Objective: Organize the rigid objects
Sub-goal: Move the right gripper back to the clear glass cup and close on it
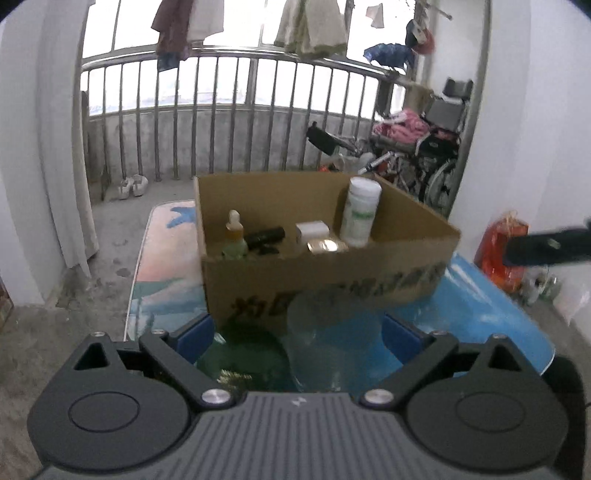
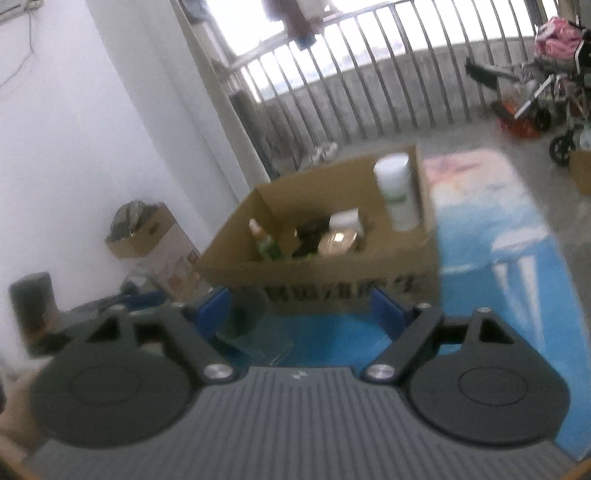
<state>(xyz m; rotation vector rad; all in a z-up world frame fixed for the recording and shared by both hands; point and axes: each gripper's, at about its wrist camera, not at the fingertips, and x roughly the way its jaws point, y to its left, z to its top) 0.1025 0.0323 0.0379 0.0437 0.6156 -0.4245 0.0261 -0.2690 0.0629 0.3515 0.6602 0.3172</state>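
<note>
The cardboard box (image 1: 325,273) stood open-topped on a blue printed mat (image 1: 480,310) that covered the counter; printed characters ran along its near wall. Inside, at the box's right rear, a tall white bottle (image 1: 360,210) with a green label stood upright; at the left a small dropper bottle (image 1: 234,240) of yellow-green liquid stood upright; between them lay a dark cylinder (image 1: 265,236) on its side, a small white block (image 1: 312,230), and a shiny gold-coloured flat item (image 1: 327,245) just in front of the block. The same contents showed in the right wrist view, blurred: the white bottle (image 2: 397,192), the dropper bottle (image 2: 264,242), the gold item (image 2: 338,242) within the box (image 2: 321,273).

The left claw (image 1: 297,334) was spread wide, its blue fingers (image 1: 194,338) well apart and gripping nothing; between them, on the mat just before the box, sat a clear glass vessel (image 1: 325,332) and beside it a dark green glass item (image 1: 247,354); whether either finger touched them could not be told. The right claw (image 2: 304,315) was likewise wide apart and held nothing; a clear glass piece (image 2: 255,328) lay near its left finger (image 2: 214,312). A dark blurred part of the right claw (image 1: 546,245) entered the left wrist view at the right edge.

Beyond the counter ran a metal balcony railing (image 1: 236,122) with hanging laundry (image 1: 192,26) above it; a wheelchair (image 1: 424,147) loaded with pink cloth stood at the right; a pair of shoes (image 1: 133,186) lay on the concrete floor; an orange bag (image 1: 502,251) stood against the right wall.
</note>
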